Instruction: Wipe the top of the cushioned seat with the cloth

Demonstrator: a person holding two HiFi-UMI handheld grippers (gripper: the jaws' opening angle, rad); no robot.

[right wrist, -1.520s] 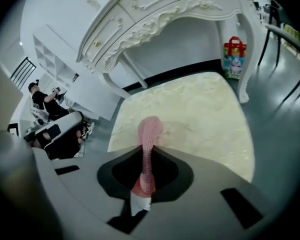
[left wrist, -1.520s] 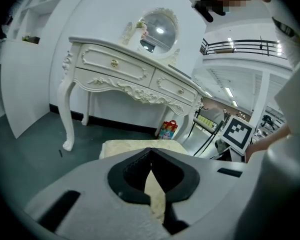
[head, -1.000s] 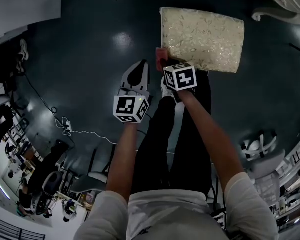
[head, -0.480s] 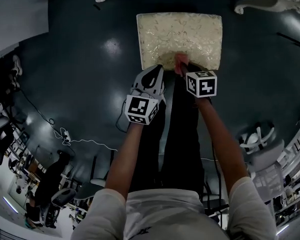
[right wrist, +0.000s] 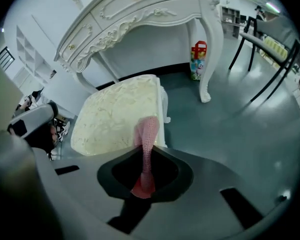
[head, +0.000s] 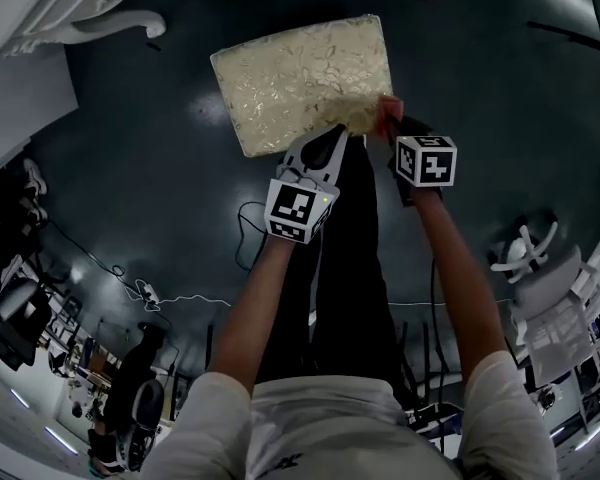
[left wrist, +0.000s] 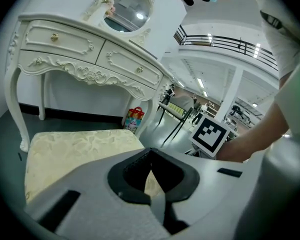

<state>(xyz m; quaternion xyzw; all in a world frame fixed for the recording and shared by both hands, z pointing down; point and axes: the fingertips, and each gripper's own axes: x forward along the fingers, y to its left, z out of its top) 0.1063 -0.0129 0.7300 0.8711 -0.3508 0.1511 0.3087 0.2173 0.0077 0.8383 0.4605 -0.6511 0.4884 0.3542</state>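
Pink cloth (right wrist: 145, 134): a narrow mesh strip, clamped between the jaws of the right gripper (right wrist: 143, 181), with its free end standing out past them. It sits at the near right corner of the seat (right wrist: 115, 116); whether it touches the fabric cannot be told

Seat: cream, patterned cushion top, bare, standing on a dark floor (head: 160, 198) in front of a white dressing table (right wrist: 140, 14)

Right gripper: closed tight on the cloth, held just off the seat's near right corner in the head view (head: 392, 128)

Left gripper (head: 320, 146): jaws drawn together on nothing, poised over the middle of the seat's near edge; its own view shows only the seat top beyond the tips

Step in hand, as judged: bringing the cloth onto the top; wiping looks barely begun

Handling notes
- Keep the clamp firm, since only a thin fold is gripped
- Lower the right gripper until the loose end lies flat on the cushion, not on the side wall
- Draw it from the near right corner toward the far left corner in overlapping passes
- Press lightly; the padding will likely give
- Keep the left gripper clear of the cloth's path, or rest it on the near edge to steady the seat
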